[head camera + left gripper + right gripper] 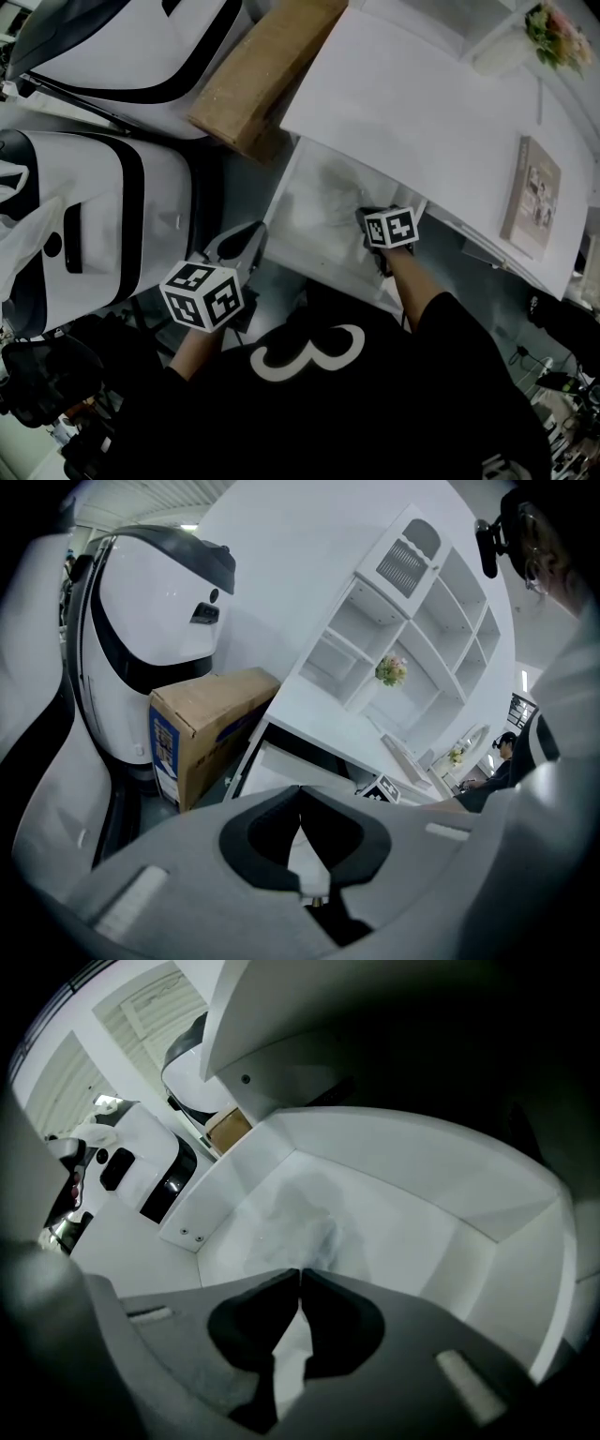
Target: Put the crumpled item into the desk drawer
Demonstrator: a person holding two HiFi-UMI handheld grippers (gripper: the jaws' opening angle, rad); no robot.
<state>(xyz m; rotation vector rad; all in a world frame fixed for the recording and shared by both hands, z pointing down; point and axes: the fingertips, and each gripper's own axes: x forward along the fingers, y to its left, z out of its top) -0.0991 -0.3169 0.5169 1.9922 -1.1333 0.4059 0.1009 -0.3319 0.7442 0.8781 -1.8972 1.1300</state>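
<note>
The white desk (422,112) has its drawer (281,202) pulled out below the top. A pale, crumpled, see-through item (328,199) hangs low inside the drawer. My right gripper (363,218) reaches down into the drawer, shut on that item. In the right gripper view the crumpled item (302,1218) spreads out from the closed tips of the right gripper (300,1275) over the drawer (450,1194) floor. My left gripper (236,247) hovers left of the drawer's front, outside it. In its own view the left gripper (301,797) is shut with nothing in it.
A brown cardboard box (262,70) (202,733) leans beside the desk's left end. White and black pod-like seats (84,225) stand further left. On the desk lie a book (532,197) and flowers (558,33). A white shelf unit (412,639) rises behind.
</note>
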